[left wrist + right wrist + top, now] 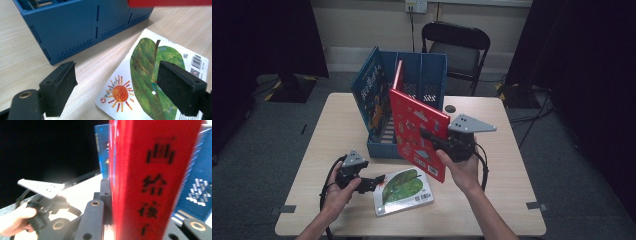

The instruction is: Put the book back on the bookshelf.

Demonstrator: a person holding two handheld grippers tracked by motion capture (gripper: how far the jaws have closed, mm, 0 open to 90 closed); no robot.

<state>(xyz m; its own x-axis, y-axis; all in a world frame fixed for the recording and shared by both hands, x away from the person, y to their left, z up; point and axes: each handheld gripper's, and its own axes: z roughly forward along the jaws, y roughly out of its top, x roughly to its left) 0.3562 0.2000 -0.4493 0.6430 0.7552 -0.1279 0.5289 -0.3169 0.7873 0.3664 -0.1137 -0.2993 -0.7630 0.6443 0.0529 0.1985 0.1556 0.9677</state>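
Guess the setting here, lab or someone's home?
Most likely a lab or recording room, not a home: black curtains hang on both sides, tape marks sit at the edges of the bare wooden table, and cables trail over grey carpet beside a folding chair.

Overhead light is brightening the table [507,150] while the room's edges are falling into darkness. The red book's [152,182] spine is blurring close to the right gripper view's lens. The left gripper view is staying sharp, with soft shadows.
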